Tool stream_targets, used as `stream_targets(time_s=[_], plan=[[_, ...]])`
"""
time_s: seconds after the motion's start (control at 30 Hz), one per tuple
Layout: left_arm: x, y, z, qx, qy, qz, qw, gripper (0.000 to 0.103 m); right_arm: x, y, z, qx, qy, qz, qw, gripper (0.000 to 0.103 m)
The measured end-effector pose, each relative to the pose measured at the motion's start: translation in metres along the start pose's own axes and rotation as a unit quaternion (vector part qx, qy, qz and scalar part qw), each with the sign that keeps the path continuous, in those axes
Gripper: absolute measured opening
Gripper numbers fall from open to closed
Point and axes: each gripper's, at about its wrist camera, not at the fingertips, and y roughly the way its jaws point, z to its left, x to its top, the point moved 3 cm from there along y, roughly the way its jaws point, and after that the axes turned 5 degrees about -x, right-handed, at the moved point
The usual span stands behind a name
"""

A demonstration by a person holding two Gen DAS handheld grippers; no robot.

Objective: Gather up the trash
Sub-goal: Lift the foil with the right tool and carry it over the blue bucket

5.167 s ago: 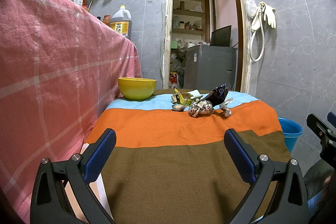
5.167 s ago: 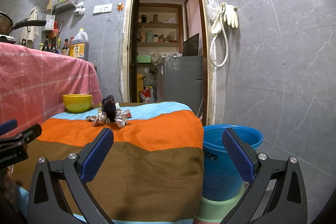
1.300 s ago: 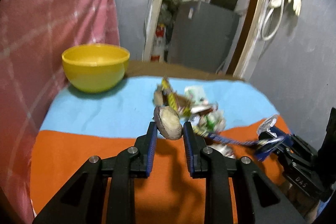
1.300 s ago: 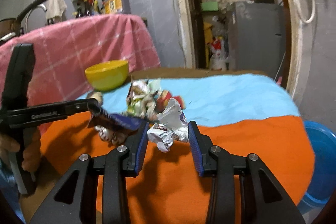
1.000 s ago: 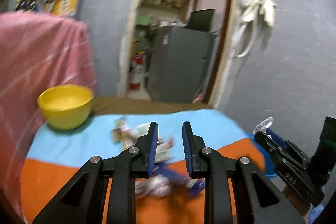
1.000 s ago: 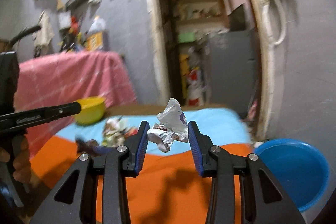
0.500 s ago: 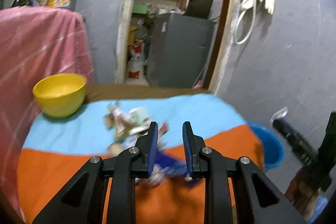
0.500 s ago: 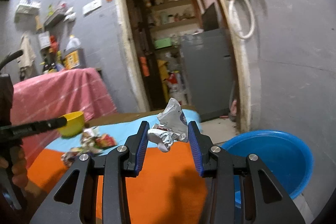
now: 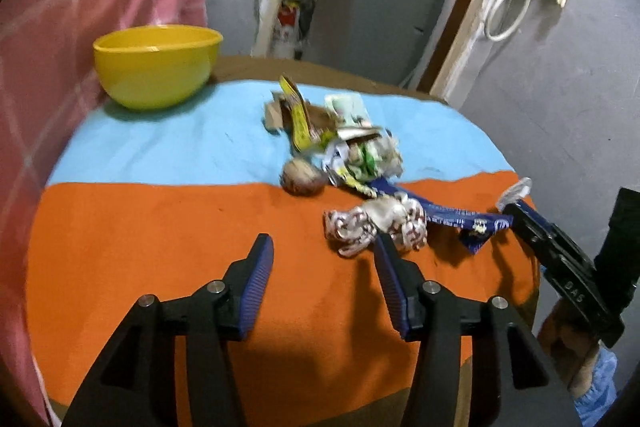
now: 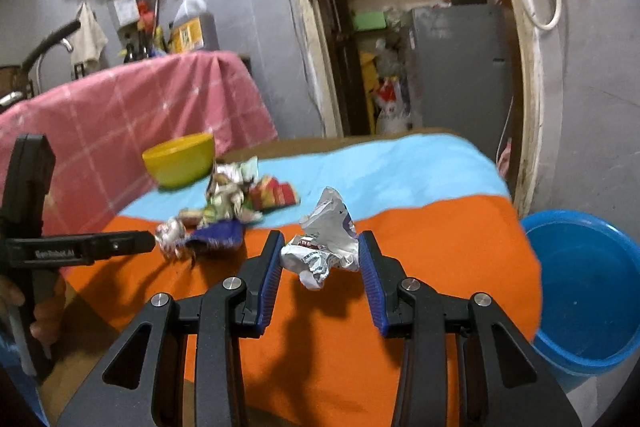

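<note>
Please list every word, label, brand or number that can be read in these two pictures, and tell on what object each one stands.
"GenRobot.AI", partly blurred: on the side of the left gripper, seen from the right wrist.
"DAS": on the side of the right gripper, seen from the left wrist.
Too blurred to read: the print on the blue wrapper, the crumpled white wrapper, the oil bottle's label, and the pile of wrappers.

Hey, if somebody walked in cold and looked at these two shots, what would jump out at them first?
Probably the crumpled white wrapper clamped in the right gripper, held above the orange band of the striped cloth. Next, the pile of wrappers where the blue and orange bands meet, with the left gripper over the orange band just short of it, jaws opening and nothing between them. The yellow bowl at the far left and the blue bucket beside the table also stand out.
</note>
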Motion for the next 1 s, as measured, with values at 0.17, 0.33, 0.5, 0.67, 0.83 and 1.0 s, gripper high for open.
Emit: stream_targets(time_s=[0.17, 0.33, 0.5, 0.67, 0.83, 1.0], plan=[[0.002, 0.006, -0.007, -0.021, 0.014, 0.011, 0.9996, 0.047, -0.004, 0.008, -0.001, -0.003, -0.001, 0.018, 1.000, 0.036], [0.008, 0.019, -0.025, -0.034, 0.041, 0.023, 0.9983, 0.047, -0.003, 0.011, -0.001, -0.005, -0.001, 0.022, 1.000, 0.037], [0.012, 0.028, -0.042, -0.045, 0.060, 0.023, 0.9969, 0.047, -0.003, 0.011, -0.001, -0.005, -0.002, 0.022, 1.000, 0.037], [0.007, 0.024, -0.046, -0.040, 0.073, 0.017, 0.9964, 0.034, -0.003, 0.011, -0.001, -0.004, 0.000, 0.022, 1.000, 0.037], [0.004, 0.021, -0.053, -0.034, 0.077, 0.013, 0.9963, 0.019, -0.004, 0.008, -0.001, -0.005, -0.002, 0.016, 1.000, 0.036], [0.004, 0.005, -0.071, -0.035, 0.095, -0.024, 0.9945, 0.019, 0.000, -0.005, -0.006, -0.008, 0.002, -0.006, 1.000, 0.036]])
